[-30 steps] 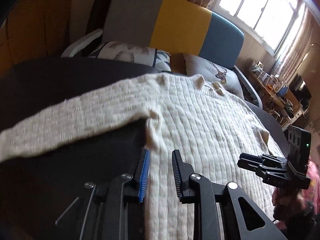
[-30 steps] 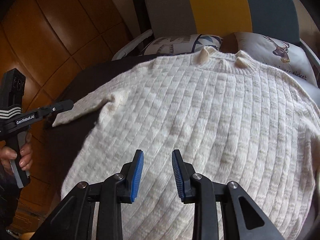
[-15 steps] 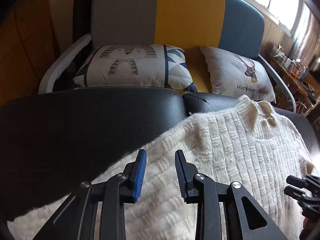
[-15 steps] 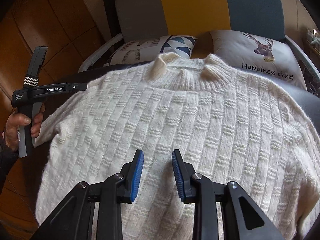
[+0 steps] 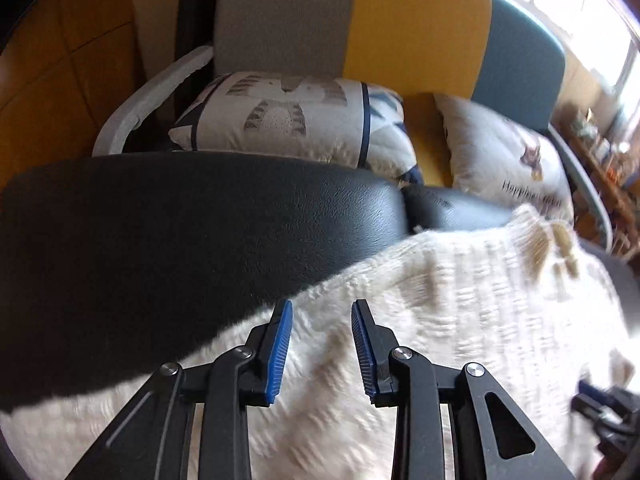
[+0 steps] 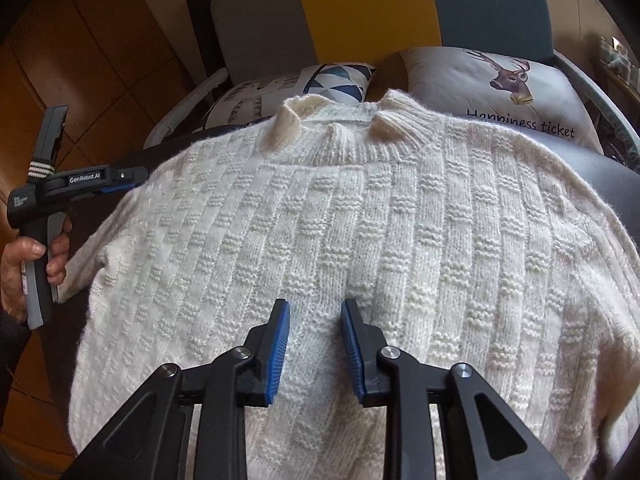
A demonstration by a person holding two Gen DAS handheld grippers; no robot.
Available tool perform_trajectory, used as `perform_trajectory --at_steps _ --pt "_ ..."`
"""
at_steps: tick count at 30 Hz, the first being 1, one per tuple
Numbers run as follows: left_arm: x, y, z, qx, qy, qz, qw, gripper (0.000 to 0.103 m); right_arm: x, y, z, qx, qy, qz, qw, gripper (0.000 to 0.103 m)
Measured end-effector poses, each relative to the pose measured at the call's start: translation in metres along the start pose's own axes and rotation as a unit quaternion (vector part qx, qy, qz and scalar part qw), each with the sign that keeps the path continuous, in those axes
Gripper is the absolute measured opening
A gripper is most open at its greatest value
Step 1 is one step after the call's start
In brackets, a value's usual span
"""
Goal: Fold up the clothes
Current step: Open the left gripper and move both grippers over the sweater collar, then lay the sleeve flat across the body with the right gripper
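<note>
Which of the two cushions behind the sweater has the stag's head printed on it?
The right-hand cushion, pale grey with a stag's head and the words "Happiness ticket". The left-hand cushion instead carries grey markings and blue triangles.

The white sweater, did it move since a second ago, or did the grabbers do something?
The left gripper swung from the sweater's side, by the armpit, up to its shoulder edge. The right gripper moved forward over the chest toward the collar. Neither took hold of anything; both stay open. The sweater stays spread flat on the black cushion.
</note>
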State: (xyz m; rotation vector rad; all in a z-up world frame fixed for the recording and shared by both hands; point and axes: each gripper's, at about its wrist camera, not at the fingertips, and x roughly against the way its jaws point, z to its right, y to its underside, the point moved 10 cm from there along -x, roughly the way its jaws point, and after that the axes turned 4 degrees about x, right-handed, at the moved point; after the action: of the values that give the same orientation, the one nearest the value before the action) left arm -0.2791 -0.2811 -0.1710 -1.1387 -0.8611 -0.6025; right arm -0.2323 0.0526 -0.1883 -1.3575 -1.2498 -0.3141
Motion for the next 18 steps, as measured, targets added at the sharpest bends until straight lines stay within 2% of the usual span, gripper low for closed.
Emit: perform_trajectory --at_steps 5,8,11,14,18 --pt "0.031 0.029 0.044 -0.027 0.048 0.0 0.9985 0.032 0.045 0.019 0.011 -0.051 -0.022 0.034 0.998 0.03" --pt "0.044 0.058 0.08 -0.053 0.082 -0.013 0.9952 0.033 0.08 0.049 0.03 -0.103 -0.029 0.045 0.993 0.03" --pt "0.052 0.091 0.126 -0.085 0.115 -0.03 0.9893 0.034 0.122 0.088 0.067 -0.17 -0.024 0.058 0.983 0.03" --pt "0.058 0.12 0.176 -0.121 0.142 -0.046 0.9814 0.035 0.17 0.134 0.114 -0.25 0.001 0.087 0.964 0.031" --pt "0.065 0.157 0.245 -0.17 0.173 -0.068 0.9676 0.036 0.233 0.2 0.179 -0.359 0.045 0.138 0.922 0.032"
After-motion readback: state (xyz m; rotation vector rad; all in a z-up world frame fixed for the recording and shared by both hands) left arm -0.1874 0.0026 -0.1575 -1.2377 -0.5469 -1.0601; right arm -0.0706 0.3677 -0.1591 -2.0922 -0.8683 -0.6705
